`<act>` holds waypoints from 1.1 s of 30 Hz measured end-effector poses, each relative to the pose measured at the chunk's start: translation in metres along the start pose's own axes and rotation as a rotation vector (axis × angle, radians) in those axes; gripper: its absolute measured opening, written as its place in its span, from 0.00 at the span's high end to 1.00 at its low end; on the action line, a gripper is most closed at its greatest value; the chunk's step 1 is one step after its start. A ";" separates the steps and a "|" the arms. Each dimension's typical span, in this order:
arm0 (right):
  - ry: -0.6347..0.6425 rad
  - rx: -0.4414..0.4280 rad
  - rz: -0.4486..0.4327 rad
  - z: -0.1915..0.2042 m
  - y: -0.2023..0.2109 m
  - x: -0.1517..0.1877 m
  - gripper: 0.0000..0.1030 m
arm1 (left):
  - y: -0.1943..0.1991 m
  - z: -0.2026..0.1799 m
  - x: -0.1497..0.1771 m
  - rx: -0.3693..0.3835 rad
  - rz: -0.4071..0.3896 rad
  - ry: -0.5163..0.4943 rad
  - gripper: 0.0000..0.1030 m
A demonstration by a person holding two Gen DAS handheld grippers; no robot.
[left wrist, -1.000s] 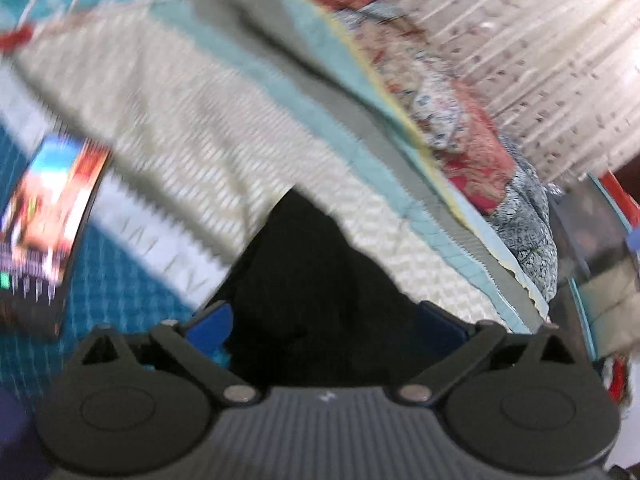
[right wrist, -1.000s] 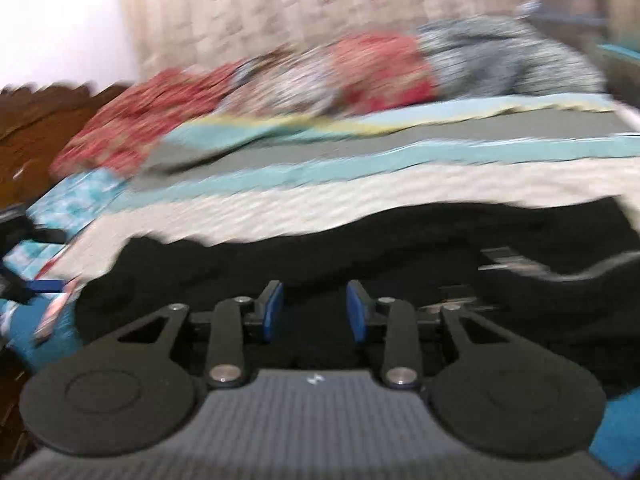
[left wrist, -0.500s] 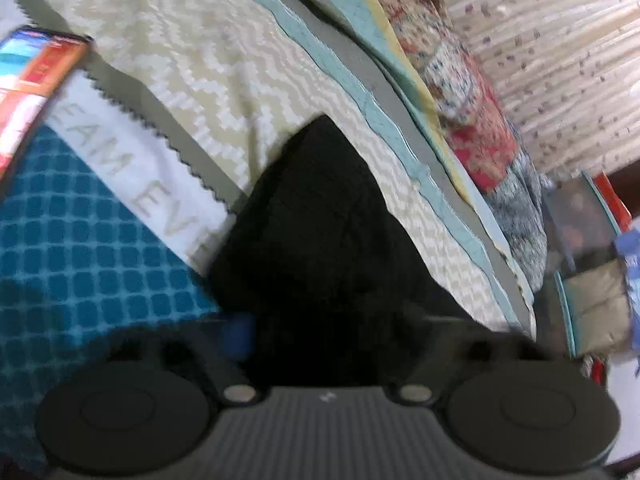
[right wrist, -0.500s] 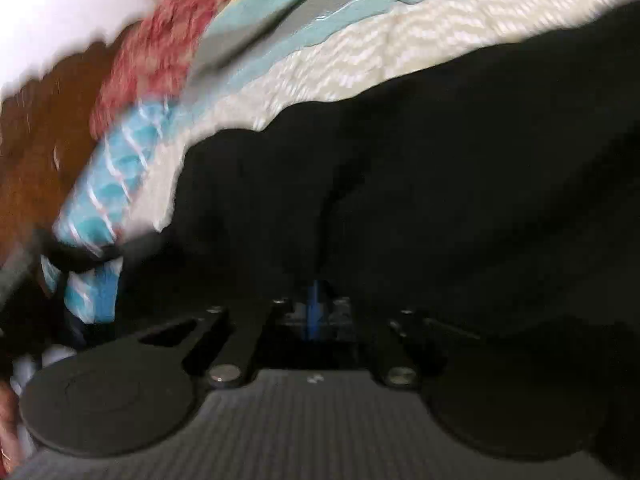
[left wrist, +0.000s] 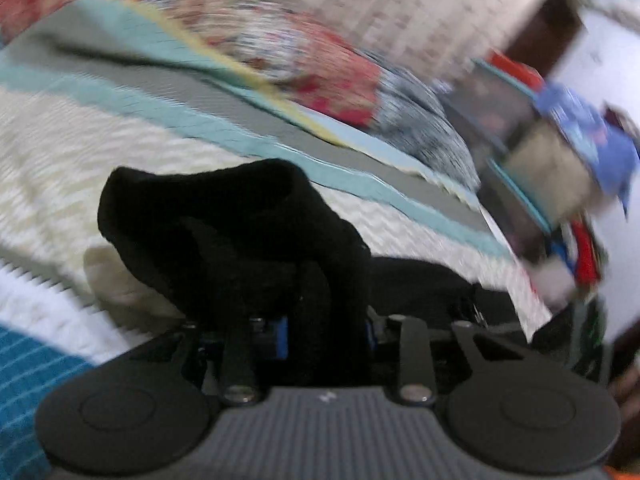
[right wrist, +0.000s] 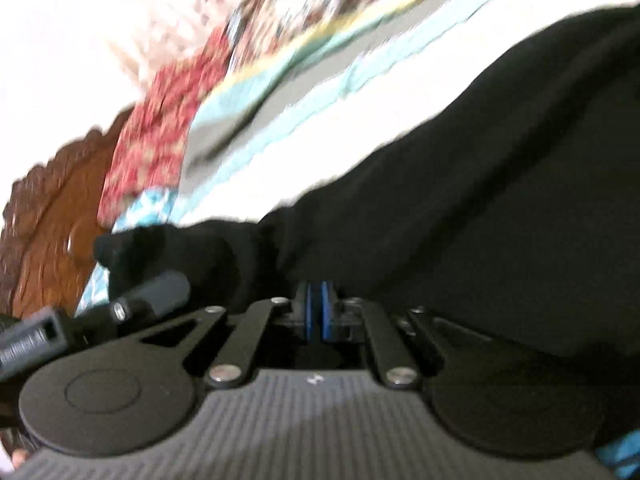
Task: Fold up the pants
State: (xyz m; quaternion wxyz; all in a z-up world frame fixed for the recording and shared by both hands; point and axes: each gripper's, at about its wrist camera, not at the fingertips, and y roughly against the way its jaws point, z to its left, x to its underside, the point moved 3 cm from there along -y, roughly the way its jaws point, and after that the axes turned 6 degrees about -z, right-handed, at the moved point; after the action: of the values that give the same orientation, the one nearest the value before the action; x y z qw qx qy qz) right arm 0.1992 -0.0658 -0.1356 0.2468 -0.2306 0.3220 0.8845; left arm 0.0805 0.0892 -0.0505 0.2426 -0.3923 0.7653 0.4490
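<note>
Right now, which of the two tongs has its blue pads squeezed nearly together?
The right tongs: their blue pads almost touch on a thin edge of the black pants. The left tongs grip a thick bunch, pads apart.

Pretty cluttered bedroom: the bed (left wrist: pixel 120 128) has a cream zigzag cover with teal and grey stripes, a red floral quilt (left wrist: pixel 312 68) bunched along the far side, patterned curtains (left wrist: pixel 400 4) behind, and a carved wooden headboard (right wrist: pixel 52 216) at one end.

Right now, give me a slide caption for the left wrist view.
Left gripper clamps a bunched fold of the black pants, lifted above the chevron bedspread.
</note>
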 end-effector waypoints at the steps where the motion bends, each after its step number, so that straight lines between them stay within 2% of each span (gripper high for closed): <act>1: -0.010 0.007 -0.024 -0.006 0.006 -0.003 0.91 | -0.008 -0.012 0.001 0.012 0.015 -0.034 0.71; 4: -0.044 0.043 -0.105 -0.028 0.031 -0.011 0.91 | -0.035 -0.051 0.015 0.057 0.080 -0.160 0.70; 5: -0.051 0.057 -0.133 -0.034 0.040 -0.014 0.90 | -0.046 -0.065 0.022 0.067 0.113 -0.219 0.65; 7: -0.054 0.082 -0.163 -0.042 0.047 -0.014 0.90 | -0.067 -0.087 0.039 0.065 0.178 -0.328 0.49; 8: -0.052 0.101 -0.175 -0.047 0.051 -0.014 0.88 | -0.074 -0.093 0.046 0.063 0.199 -0.352 0.39; 9: -0.053 0.111 -0.182 -0.048 0.051 -0.013 0.86 | -0.077 -0.097 0.051 0.063 0.218 -0.359 0.34; 10: -0.059 0.117 -0.188 -0.053 0.056 -0.012 0.81 | -0.077 -0.100 0.053 0.069 0.224 -0.359 0.32; 12: -0.081 0.122 -0.203 -0.060 0.063 -0.010 0.69 | -0.066 -0.100 0.053 0.081 0.213 -0.361 0.20; 13: -0.089 0.119 -0.211 -0.061 0.065 -0.009 0.62 | -0.058 -0.100 0.051 0.090 0.202 -0.361 0.19; 15: -0.096 0.097 -0.224 -0.069 0.081 -0.010 0.60 | -0.042 -0.093 0.042 0.112 0.176 -0.326 0.17; 16: -0.097 0.082 -0.230 -0.067 0.078 -0.009 0.56 | -0.032 -0.086 0.035 0.126 0.158 -0.285 0.16; 19: -0.095 0.038 -0.211 -0.065 0.076 -0.015 0.34 | -0.017 -0.058 0.017 0.112 0.106 -0.138 0.10; 21: -0.087 0.024 -0.166 -0.061 0.063 -0.014 0.31 | -0.012 -0.041 0.007 0.096 0.091 -0.040 0.10; 23: -0.060 0.038 -0.093 -0.056 0.042 -0.011 0.31 | -0.011 -0.023 0.002 0.065 0.083 0.036 0.10; 24: -0.051 0.037 -0.055 -0.054 0.032 -0.009 0.36 | -0.012 -0.017 -0.001 0.047 0.084 0.055 0.10; 25: -0.045 0.036 -0.036 -0.051 0.028 -0.009 0.63 | -0.013 -0.014 -0.003 0.039 0.084 0.064 0.10; 26: -0.024 0.049 -0.037 -0.046 0.028 -0.009 0.72 | -0.014 -0.012 -0.004 0.038 0.082 0.069 0.10; 28: 0.052 0.047 -0.108 -0.034 0.046 -0.012 0.78 | -0.014 -0.014 -0.005 0.047 0.077 0.061 0.10; 31: 0.186 0.103 -0.247 -0.016 0.081 -0.007 0.79 | -0.022 -0.026 -0.004 0.067 0.080 0.028 0.10; 32: 0.203 0.131 -0.265 -0.016 0.087 0.000 0.79 | -0.025 -0.029 -0.002 0.074 0.087 0.020 0.10; 33: 0.189 0.163 -0.247 -0.022 0.088 0.008 0.79 | -0.029 -0.033 0.000 0.084 0.096 0.014 0.10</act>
State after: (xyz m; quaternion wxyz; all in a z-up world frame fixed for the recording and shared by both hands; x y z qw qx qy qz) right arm 0.1475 -0.1378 -0.1152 0.3402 -0.3299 0.3834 0.7927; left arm 0.1039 0.0523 -0.0492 0.2316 -0.3480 0.8029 0.4249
